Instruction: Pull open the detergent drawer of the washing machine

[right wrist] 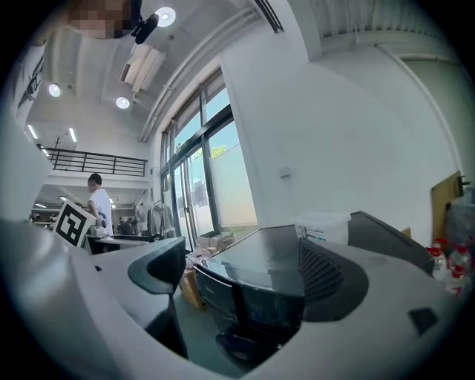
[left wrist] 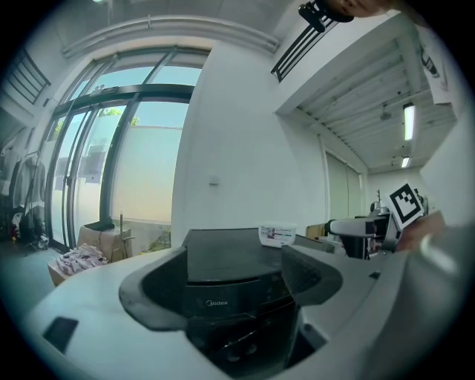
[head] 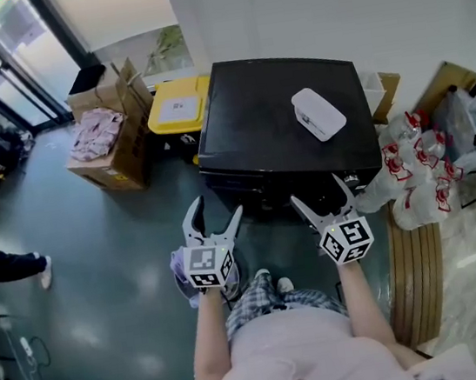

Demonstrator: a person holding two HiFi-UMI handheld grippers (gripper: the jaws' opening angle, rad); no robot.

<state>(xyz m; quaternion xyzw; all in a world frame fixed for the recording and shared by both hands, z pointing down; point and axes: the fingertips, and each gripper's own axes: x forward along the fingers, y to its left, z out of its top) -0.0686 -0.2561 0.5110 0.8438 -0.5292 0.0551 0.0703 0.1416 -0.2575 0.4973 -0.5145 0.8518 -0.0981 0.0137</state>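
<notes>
Both forearms reach forward and down, side by side. The left hand-held gripper [head: 216,218] and right hand-held gripper [head: 320,199] are level with each other, just short of the washer's [head: 280,117] front edge and not touching it. Both point at the machine.

Left gripper view: left hand-held gripper [left wrist: 230,286] released, jaws wide apart, nothing between them but the washer's front panel [left wrist: 223,300] further off. Right gripper view: right hand-held gripper [right wrist: 241,278] likewise released and empty, aimed at the washer's [right wrist: 260,289] front corner.

Drawer: it sits somewhere on that front panel, which looks flush and closed. I can't single out its outline in any view.

Head view only:
- the washer's black top with a white box [head: 319,113] on it
- a yellow bin [head: 178,105] and cardboard boxes [head: 114,149] to the machine's left
- plastic bags [head: 415,169] to its right

Left gripper view only: the brand badge on the front panel. It also catches the right gripper's marker cube [left wrist: 407,204] at far right.

Right gripper view only: the left gripper's marker cube [right wrist: 73,223] and a person [right wrist: 96,200] standing far back in the room.
</notes>
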